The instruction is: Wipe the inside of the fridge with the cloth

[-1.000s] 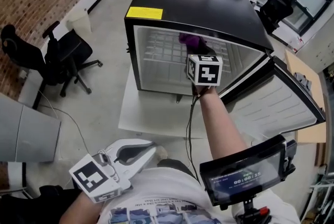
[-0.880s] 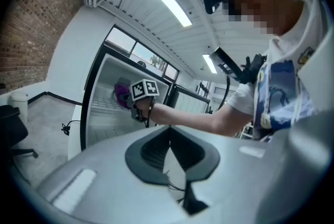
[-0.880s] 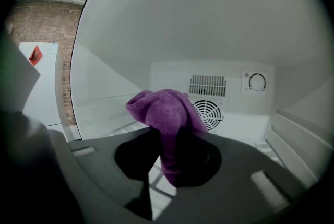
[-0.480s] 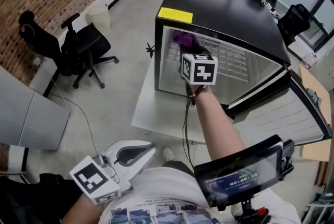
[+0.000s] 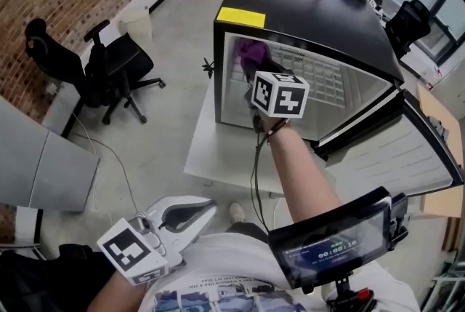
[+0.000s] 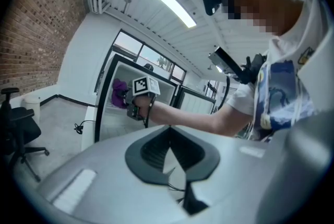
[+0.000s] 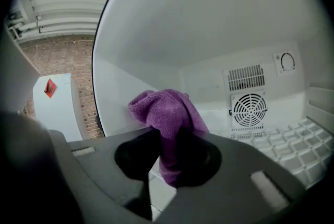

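Purple cloth (image 7: 167, 118) hangs bunched between the jaws of the right gripper (image 7: 169, 157), which pinch it firmly, its free fold up against the left inner wall of the fridge (image 5: 312, 5), close to the front edge of the opening. The round fan grille (image 7: 249, 109) on the back wall and the wire shelf (image 7: 292, 144) lie well beyond it, toward the right. The step in hand looks like wiping that left wall. The next move probably calls for pressing the cloth flat on the wall and dragging it deeper, toward the back corner. The right forearm reaches straight forward into the cabinet, past the open door (image 5: 407, 158). The left gripper (image 5: 185, 220) hangs low by the person's body, well away from the fridge, its jaws pressed together on nothing.
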Tool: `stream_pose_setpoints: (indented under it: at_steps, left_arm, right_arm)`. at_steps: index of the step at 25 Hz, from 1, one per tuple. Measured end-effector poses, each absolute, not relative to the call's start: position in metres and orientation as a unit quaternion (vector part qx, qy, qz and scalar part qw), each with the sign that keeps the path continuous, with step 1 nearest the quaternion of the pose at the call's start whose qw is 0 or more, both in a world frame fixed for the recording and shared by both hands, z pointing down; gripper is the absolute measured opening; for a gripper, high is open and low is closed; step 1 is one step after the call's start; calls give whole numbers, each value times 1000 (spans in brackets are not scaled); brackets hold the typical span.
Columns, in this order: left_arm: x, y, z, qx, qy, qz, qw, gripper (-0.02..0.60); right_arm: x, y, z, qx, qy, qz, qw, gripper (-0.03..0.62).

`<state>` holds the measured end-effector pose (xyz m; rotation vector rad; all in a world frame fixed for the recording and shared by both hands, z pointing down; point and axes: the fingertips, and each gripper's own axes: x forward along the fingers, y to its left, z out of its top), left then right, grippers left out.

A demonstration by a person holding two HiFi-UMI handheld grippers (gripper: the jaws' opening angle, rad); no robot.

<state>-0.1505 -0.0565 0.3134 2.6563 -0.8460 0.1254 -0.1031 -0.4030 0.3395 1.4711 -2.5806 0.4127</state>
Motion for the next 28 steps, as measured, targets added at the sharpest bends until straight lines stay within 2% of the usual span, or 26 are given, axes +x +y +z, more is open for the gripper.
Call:
stream_pose_setpoints:
  at_steps: [9, 17, 23, 28]
  left_arm:
    - [-118, -49, 312, 958, -225, 50, 172, 8]
    - [-91, -45, 313, 967, -182, 63, 166, 8]
    - [-85, -42, 311, 968, -176, 66, 166, 8]
    - [-88, -40, 311, 966, -185, 61, 170, 8]
  right_arm:
    - [14, -382, 304, 586, -804, 83, 59, 74]
    - [123, -360, 298, 670, -735, 46, 90, 74]
    - [139, -357, 336, 681, -718, 53, 137, 74]
    - [110, -358, 358, 658, -736, 69, 142, 74]
